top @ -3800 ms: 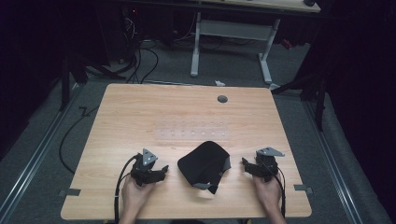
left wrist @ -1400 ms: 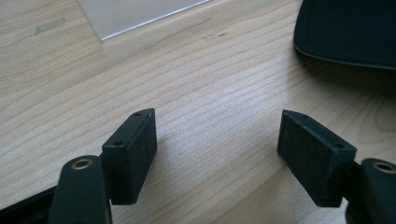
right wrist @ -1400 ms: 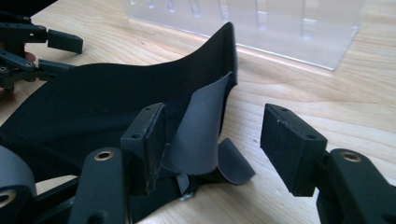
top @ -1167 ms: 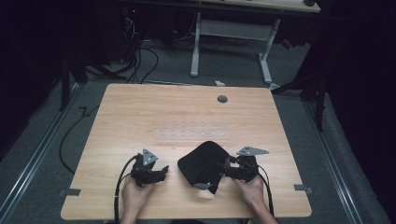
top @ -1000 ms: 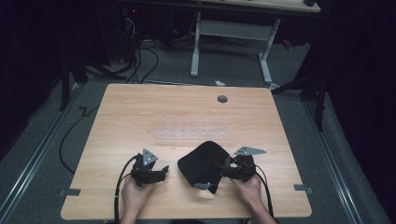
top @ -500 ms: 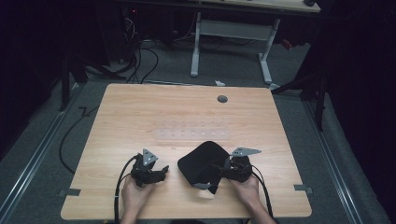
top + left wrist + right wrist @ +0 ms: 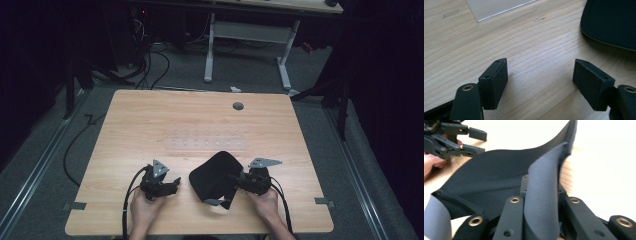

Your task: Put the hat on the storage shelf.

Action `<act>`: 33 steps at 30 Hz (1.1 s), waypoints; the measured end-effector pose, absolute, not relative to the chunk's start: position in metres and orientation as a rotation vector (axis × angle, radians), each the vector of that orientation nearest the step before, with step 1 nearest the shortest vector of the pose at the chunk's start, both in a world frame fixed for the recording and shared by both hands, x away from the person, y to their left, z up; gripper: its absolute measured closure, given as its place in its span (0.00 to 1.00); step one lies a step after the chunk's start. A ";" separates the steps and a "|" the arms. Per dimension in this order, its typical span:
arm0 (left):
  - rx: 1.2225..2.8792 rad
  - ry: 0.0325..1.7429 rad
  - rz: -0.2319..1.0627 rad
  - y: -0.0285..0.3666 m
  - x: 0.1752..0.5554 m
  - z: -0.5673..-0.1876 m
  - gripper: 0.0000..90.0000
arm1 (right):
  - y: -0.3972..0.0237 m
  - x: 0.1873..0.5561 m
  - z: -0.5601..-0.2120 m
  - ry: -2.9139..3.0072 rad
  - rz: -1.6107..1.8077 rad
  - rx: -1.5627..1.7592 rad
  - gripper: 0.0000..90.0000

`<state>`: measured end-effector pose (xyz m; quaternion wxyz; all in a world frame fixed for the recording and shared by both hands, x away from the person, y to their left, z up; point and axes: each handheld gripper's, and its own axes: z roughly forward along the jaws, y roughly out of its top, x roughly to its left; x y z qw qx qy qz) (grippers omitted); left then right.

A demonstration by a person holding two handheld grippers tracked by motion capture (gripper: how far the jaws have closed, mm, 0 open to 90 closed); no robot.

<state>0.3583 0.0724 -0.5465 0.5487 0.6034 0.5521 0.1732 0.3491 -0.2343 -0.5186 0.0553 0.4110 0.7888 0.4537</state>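
A black fabric piece with a grey underside [image 7: 214, 176] lies on the wooden table [image 7: 200, 125] near the front edge. My right gripper [image 7: 239, 181] is at its right edge, shut on the fabric's edge; in the right gripper view the grey fold [image 7: 544, 195] stands pinched between the jaws. The black surface [image 7: 494, 180] spreads out to the left beyond them. My left gripper [image 7: 172, 183] rests on the table left of the fabric, open with nothing between its fingers [image 7: 495, 80]. The fabric's corner [image 7: 609, 22] lies to its upper right.
A clear plastic sheet [image 7: 207, 142] lies flat at the table's middle, its corner [image 7: 499, 7] ahead of the left gripper. A round grommet hole [image 7: 238, 106] sits near the far edge. Desk legs and cables stand on the floor beyond the table.
My right gripper has moved left from the table's right side to the fabric's edge and shut on it. The left gripper has stayed in place.
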 end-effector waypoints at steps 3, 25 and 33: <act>1.430 1.307 0.411 0.072 0.358 -0.546 0.32 | -0.235 0.349 -0.518 2.400 1.402 1.248 0.90; 1.429 1.308 0.411 0.072 0.358 -0.546 0.32 | -0.242 0.343 -0.504 2.321 1.447 1.301 0.95; 1.433 1.307 0.408 0.072 0.358 -0.546 0.31 | -0.249 0.339 -0.499 2.294 1.472 1.308 0.95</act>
